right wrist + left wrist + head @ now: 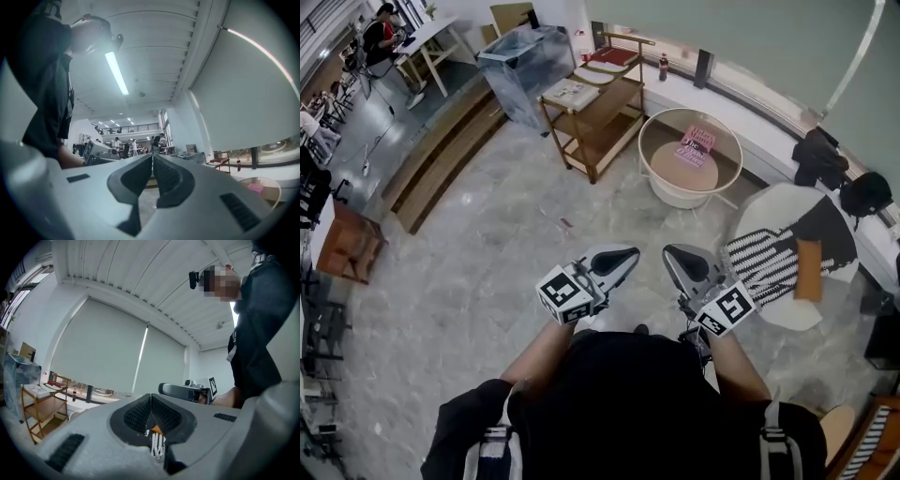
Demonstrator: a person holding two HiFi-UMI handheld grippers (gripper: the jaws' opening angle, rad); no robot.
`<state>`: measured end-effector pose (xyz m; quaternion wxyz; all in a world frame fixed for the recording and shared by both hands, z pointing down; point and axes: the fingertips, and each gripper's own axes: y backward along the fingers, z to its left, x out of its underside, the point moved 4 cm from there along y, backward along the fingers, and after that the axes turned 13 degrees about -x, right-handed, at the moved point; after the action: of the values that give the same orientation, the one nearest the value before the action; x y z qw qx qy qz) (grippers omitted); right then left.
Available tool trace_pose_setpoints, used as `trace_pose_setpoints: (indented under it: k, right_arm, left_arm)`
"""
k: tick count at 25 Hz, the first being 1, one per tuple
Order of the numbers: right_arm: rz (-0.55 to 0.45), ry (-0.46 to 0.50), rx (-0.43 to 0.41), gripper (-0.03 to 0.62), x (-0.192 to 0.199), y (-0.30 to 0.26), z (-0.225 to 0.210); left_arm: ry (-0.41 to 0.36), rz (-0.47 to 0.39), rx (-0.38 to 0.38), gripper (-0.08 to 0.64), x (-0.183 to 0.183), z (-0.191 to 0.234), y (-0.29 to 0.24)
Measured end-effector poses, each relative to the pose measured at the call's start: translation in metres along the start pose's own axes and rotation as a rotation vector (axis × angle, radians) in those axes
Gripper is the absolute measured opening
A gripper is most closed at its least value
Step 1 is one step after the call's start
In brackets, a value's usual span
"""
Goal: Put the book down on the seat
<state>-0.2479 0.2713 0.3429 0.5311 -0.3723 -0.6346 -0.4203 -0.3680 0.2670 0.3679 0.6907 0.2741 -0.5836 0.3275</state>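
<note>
The left tool [628, 255] and the right tool [672, 253] are both pressed together with nothing between the jaws, held side by side above the marble floor [487, 281]. The orange book [808, 270] lies flat on the striped cushion [764, 264] of the white seat [773, 202], off to the right of the right tool, well apart from it. Ahead of both tools stands a round desk [675, 195] carrying pink books [696, 145]

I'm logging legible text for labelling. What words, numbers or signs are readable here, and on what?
None can be read.
Pink book on the round table: dark print, too small to read.
Bottle: label too small to read.
Marker cubes: square black-and-white patterns only, no letters.
</note>
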Motion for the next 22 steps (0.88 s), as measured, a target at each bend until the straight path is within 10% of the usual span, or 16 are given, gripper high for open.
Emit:
trace_pose_setpoints:
  k: [22]
  right_arm:
    - [0.037,-0.044,0.121,0.031,0.010,0.040,-0.118]
  left_arm:
    - [0.163,0.029,0.081,0.025,0.016,0.052,-0.126]
